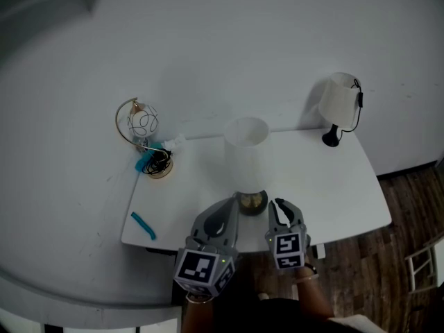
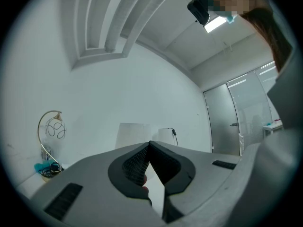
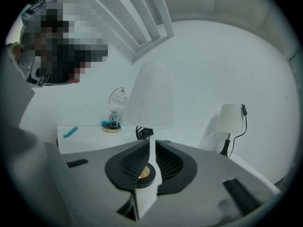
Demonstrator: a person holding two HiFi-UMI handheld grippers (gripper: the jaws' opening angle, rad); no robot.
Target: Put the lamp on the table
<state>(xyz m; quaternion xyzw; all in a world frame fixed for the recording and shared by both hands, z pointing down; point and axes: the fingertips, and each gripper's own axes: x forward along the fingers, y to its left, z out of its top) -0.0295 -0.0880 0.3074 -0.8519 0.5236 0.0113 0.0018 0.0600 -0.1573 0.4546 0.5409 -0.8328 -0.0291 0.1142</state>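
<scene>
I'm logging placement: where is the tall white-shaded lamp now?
Head view: the lamp stands at the centre of the table's front edge, its base between the left gripper and right gripper.

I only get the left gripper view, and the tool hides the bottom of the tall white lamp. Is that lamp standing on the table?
Observer: Yes. The head view shows the lamp upright, its base apparently resting on the table.
Operator: What is the right tool doing?
Observer: The right tool is closed on the lamp's black-and-gold base.
Operator: Anything on the table that I miss?
Observer: A teal strip lies flat near the front left corner.
</scene>
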